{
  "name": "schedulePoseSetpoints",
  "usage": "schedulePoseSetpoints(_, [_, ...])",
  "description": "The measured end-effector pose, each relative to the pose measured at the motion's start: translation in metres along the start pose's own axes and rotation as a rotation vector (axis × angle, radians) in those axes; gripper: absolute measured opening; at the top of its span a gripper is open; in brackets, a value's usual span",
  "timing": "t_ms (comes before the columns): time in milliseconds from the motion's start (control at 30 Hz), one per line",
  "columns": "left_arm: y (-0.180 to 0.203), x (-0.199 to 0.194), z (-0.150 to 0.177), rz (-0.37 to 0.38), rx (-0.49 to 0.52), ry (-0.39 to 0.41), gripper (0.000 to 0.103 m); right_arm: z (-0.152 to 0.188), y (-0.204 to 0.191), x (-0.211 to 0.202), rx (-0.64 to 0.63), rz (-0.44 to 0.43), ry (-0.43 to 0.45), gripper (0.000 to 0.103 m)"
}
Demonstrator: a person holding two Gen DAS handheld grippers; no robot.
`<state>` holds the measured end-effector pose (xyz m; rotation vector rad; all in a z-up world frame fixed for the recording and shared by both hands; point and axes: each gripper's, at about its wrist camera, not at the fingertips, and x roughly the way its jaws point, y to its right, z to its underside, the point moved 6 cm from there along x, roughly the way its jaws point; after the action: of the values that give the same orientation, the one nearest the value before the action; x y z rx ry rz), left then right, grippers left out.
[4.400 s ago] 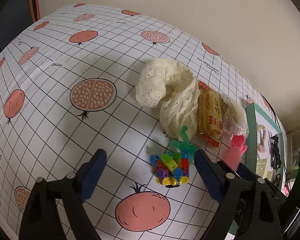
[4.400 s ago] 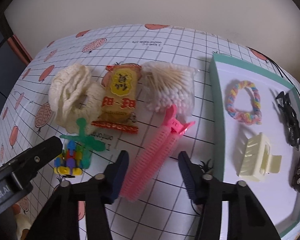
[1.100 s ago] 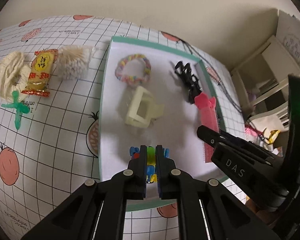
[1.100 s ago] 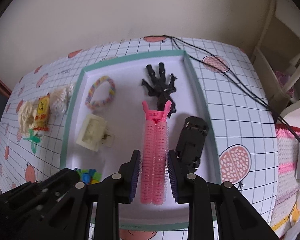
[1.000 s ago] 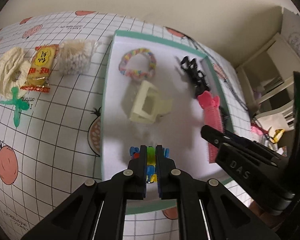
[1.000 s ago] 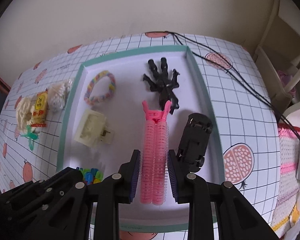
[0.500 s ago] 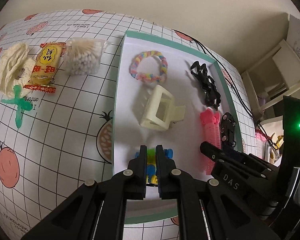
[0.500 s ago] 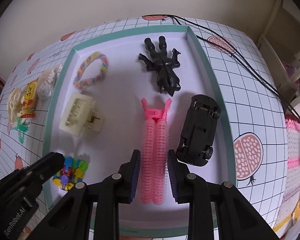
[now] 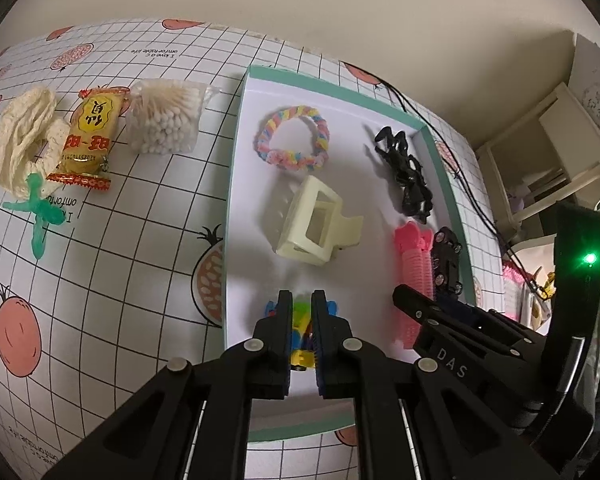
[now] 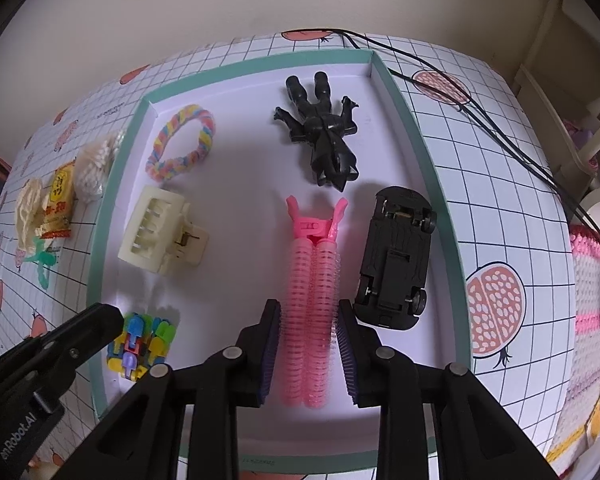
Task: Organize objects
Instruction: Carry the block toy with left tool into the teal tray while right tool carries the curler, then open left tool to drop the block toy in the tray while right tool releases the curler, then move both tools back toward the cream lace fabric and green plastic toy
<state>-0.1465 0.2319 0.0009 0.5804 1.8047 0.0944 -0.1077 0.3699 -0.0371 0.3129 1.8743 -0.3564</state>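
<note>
On the checked tablecloth (image 9: 140,264), the tray (image 10: 420,120) was filling. The left gripper (image 9: 302,312) pinched the block toy (image 10: 140,344); the right gripper (image 10: 308,344), slightly spread around the pink curler (image 10: 312,288), probably needed withdrawing.

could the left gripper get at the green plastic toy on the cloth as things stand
Probably not yet: the left gripper is shut on the colourful block toy over the tray. The green plastic toy lies uncovered on the tablecloth, so once emptied, likely yes.

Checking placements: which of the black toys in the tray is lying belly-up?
The black toy car, beside the pink hair roller clip: its chassis and wheels face up. The black figure lies sprawled.
</note>
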Motion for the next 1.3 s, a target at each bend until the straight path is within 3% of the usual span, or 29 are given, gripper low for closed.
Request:
schedulePoseSetpoints(400, [-0.004,-0.022,-0.012,0.009,-0.007,0.051,0.015,-0.007,-0.005,-0.018,0.0,-0.013,0.036,0.036])
schedulePoseSetpoints(633, [-0.023,-0.028,-0.019,-0.045,-0.031,0.087,0.019,-0.014,-0.008,-0.018,-0.009,-0.014,0.048,0.036])
schedulePoseSetpoints(733, [-0.031,-0.027,-0.021,-0.063,-0.054,0.097,0.043,-0.016,-0.009,-0.018,-0.008,-0.009,0.061,0.037])
schedulePoseSetpoints(767, [-0.034,-0.027,-0.022,-0.077,-0.059,0.104,0.05,-0.016,-0.009,-0.019,-0.009,-0.009,0.067,0.042])
schedulePoseSetpoints(1033, [-0.051,-0.032,-0.028,-0.14,-0.075,0.169,0.078,-0.019,-0.014,-0.02,-0.014,-0.026,0.094,0.069])
schedulePoseSetpoints(1100, [-0.053,-0.034,-0.031,-0.145,-0.075,0.189,0.092,-0.019,-0.014,-0.02,-0.014,-0.024,0.096,0.078])
schedulePoseSetpoints(1300, [-0.062,-0.037,-0.035,-0.176,-0.081,0.214,0.103,-0.021,-0.017,-0.023,-0.015,-0.009,0.119,0.102])
